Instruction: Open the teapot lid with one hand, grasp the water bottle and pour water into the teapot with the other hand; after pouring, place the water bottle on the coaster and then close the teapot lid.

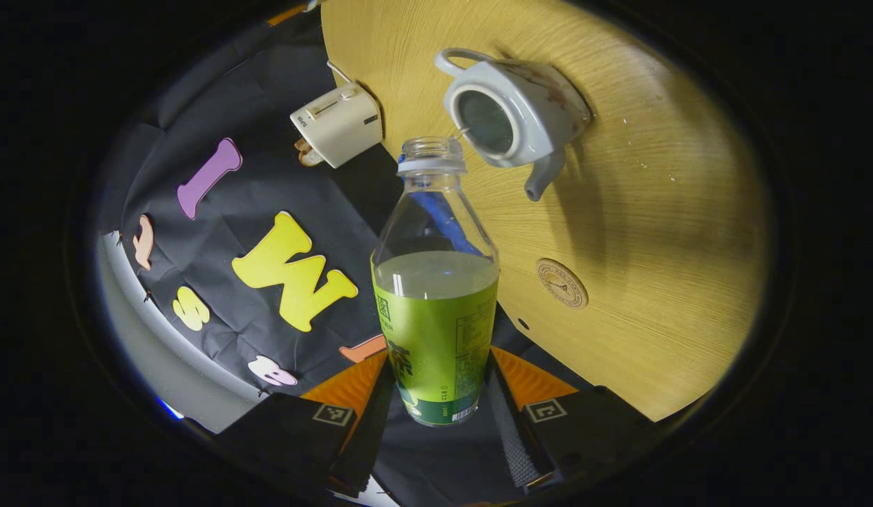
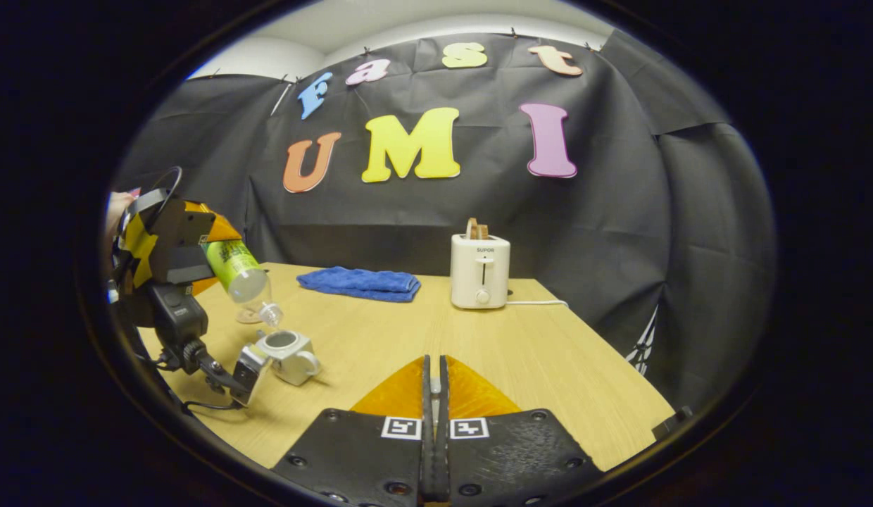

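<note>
My left gripper [image 1: 436, 394] is shut on a clear water bottle [image 1: 436, 310] with a green label, uncapped and about half full. The bottle is tilted, its mouth just beside the open top of the white teapot [image 1: 510, 116] on the wooden table [image 1: 676, 211]. In the right gripper view the left gripper [image 2: 169, 260] holds the bottle [image 2: 239, 278] neck-down over the lidless teapot [image 2: 285, 355]. A round coaster [image 1: 562, 283] lies near the teapot's spout. My right gripper [image 2: 434, 394] hovers above the table's near side, shut on a thin pale edge, apparently the teapot lid.
A white toaster [image 2: 480, 271] with bread in it stands at the back of the table, its cord trailing right. A folded blue cloth [image 2: 359, 283] lies to its left. The table's right edge [image 2: 619, 366] drops off beside the black booth wall.
</note>
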### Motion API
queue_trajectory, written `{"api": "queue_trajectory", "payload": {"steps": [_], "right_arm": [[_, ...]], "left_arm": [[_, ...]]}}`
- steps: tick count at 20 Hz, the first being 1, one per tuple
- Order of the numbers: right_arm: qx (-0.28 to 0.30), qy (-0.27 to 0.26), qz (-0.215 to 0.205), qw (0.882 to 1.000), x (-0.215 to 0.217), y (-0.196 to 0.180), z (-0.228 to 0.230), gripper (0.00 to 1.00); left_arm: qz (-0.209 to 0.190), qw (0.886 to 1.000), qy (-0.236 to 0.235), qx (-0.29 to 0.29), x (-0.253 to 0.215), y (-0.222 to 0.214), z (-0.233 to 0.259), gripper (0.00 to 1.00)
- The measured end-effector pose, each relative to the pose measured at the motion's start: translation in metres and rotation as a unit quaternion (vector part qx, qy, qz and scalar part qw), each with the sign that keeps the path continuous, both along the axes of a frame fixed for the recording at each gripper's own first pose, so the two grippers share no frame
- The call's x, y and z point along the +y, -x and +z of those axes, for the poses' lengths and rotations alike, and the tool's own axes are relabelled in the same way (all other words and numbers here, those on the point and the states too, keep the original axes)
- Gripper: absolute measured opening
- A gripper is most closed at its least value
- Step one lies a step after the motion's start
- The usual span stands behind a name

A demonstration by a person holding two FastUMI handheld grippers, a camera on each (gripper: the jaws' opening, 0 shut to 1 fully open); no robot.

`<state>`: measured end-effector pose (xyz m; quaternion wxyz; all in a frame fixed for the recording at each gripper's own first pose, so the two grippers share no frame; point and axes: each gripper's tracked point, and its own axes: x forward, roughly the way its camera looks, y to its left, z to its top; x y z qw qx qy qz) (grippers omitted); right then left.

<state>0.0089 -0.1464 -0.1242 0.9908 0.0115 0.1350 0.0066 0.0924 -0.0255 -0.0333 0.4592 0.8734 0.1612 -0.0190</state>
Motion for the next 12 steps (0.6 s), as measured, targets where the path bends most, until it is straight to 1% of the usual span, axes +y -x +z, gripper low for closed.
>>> {"api": "queue_trajectory", "payload": {"steps": [3, 7, 10, 12], "right_arm": [[0.0, 0.0, -0.001, 1.0, 0.0, 0.0, 0.0, 0.0], [-0.003, 0.003, -0.005, 1.0, 0.001, 0.002, 0.005, 0.0], [-0.005, 0.004, -0.009, 1.0, 0.002, 0.002, 0.008, 0.0], [-0.005, 0.006, -0.011, 1.0, 0.004, 0.003, 0.01, 0.0]], "left_arm": [[0.001, 1.0, 0.013, -0.005, 0.003, -0.001, -0.003, 0.74], [0.008, 0.999, 0.046, -0.01, 0.009, -0.003, -0.008, 0.74], [0.016, 0.995, 0.094, -0.009, 0.015, -0.002, -0.018, 0.74], [0.017, 0.99, 0.143, -0.007, 0.016, -0.004, -0.028, 0.74]]}}
